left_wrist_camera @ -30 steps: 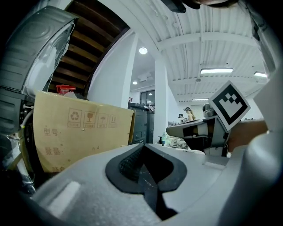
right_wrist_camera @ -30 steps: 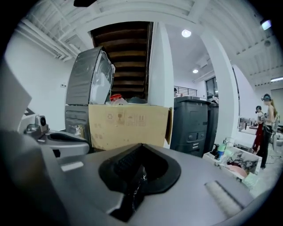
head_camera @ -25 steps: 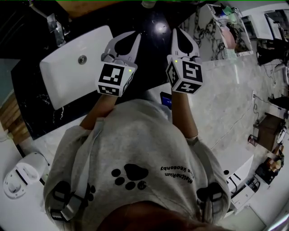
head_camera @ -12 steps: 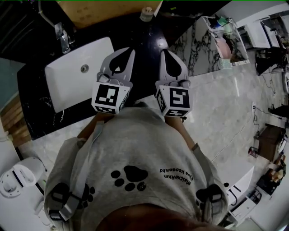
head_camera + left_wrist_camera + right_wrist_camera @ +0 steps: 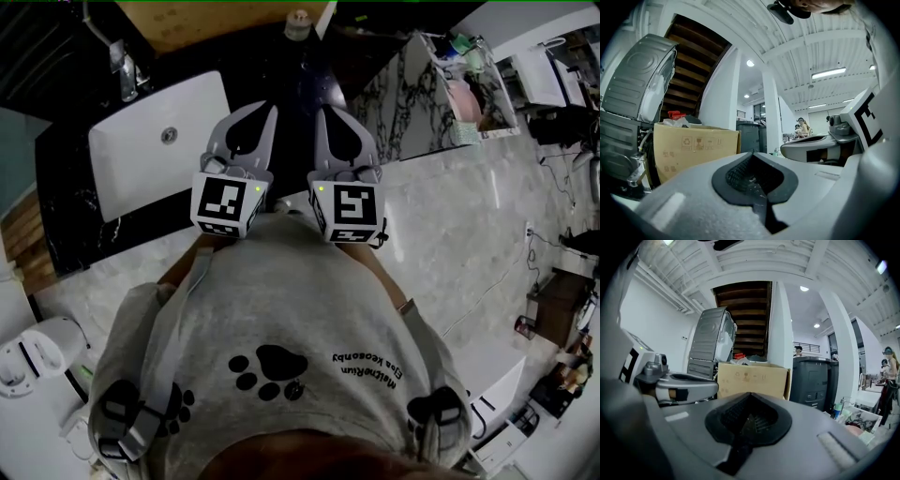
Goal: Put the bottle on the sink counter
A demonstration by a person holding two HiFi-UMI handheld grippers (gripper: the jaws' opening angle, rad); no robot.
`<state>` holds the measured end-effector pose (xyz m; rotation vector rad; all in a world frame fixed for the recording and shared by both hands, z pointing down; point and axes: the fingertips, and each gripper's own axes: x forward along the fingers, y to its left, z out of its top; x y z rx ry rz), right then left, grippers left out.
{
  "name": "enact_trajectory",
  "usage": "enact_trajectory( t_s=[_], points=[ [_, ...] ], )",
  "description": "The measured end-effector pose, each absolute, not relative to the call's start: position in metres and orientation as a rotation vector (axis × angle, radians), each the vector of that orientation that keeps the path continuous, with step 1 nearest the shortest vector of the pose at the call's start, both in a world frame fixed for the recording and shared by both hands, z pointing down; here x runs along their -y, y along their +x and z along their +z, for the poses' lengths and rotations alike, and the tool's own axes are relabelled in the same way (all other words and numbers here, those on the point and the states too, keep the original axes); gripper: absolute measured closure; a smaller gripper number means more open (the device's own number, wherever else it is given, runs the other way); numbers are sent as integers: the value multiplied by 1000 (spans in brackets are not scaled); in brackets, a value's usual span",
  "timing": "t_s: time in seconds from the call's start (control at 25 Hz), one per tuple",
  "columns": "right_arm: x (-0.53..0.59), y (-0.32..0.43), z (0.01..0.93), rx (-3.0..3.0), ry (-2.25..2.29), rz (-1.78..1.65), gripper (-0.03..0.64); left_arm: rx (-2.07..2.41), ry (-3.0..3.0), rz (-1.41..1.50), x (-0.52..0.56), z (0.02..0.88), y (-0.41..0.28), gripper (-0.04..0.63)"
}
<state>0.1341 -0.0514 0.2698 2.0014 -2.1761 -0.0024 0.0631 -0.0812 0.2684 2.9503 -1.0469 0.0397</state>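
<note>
Main worry: the left gripper and the right gripper both have their jaws pressed fully together with nothing in them. They sit side by side just off the person's chest, poking out over the bench. Going for anything like that means a blunt closed tip that shoves instead of grabs.

The bottle, as best I can tell, is the small pale capped one standing upright at the far end of the bench. It's just beside the cardboard box and well apart from both grippers. It looks light and narrow, so I'd guess a nudge tips it, and the top looks slick enough for it to skate off. It may already count as being on the sink counter, but I can't be sure it's the one meant.

Materials, near to far:
- shirt: soft grey fabric with a paw print
- grippers: matte grey plastic, dark ribbed pads around a spade-shaped cutout, black-and-white marker cubes at the back
- bench: glossy black stone with white veins
- sink: smooth white rectangular basin with rounded corners
- faucet: shiny metal, at the basin's far edge
- box: plain brown cardboard
</note>
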Motion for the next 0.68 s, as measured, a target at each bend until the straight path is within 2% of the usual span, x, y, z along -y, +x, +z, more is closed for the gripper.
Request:
enact_trajectory(
  t_s=[0.68],
  points=[
    [37, 141, 282, 2291, 1903, -5, 617, 1075, 2958, 21, 60, 273, 90, 597]
  ],
)
